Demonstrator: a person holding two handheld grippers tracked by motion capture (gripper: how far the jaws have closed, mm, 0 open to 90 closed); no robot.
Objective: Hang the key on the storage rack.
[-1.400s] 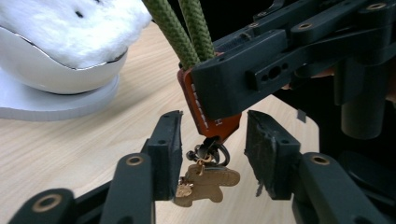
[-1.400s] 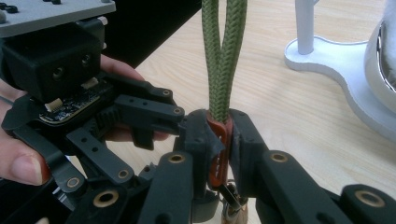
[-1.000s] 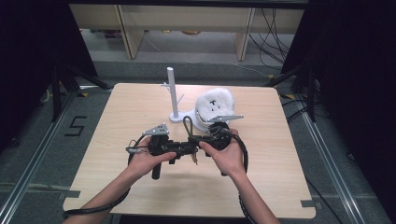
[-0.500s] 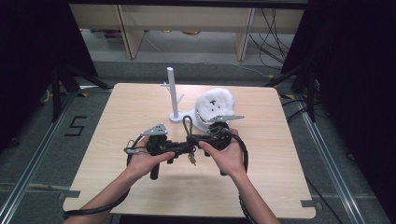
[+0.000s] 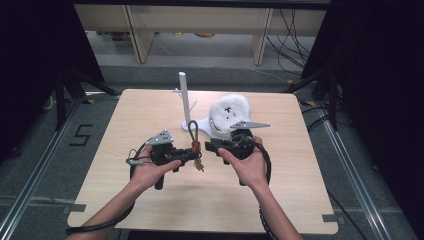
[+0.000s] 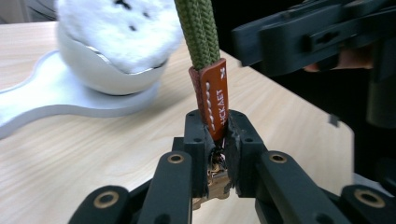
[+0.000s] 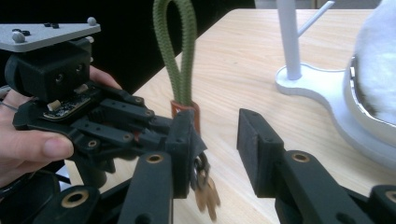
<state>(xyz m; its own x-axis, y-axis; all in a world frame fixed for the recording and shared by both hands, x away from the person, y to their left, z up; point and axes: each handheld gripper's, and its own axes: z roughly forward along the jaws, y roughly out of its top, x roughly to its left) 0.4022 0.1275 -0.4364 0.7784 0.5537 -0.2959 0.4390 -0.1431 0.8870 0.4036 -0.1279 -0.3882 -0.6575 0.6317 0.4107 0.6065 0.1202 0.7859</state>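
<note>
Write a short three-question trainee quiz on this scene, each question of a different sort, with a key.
1. True or false: the left gripper is shut on the orange leather tab of the olive-green cord loop keychain.
2. Multiple choice. The right gripper has its jaws: A) clamped on the green cord, B) open with a gap between the pads, C) pressed on the table.
3. Fill in: the fluffy white plush sits in a dish on the white stand base, beside a white ____ with pegs.

Key: 1 true. 2 B; the jaws have just been opening, nothing pressed between them. 3 post.
</note>
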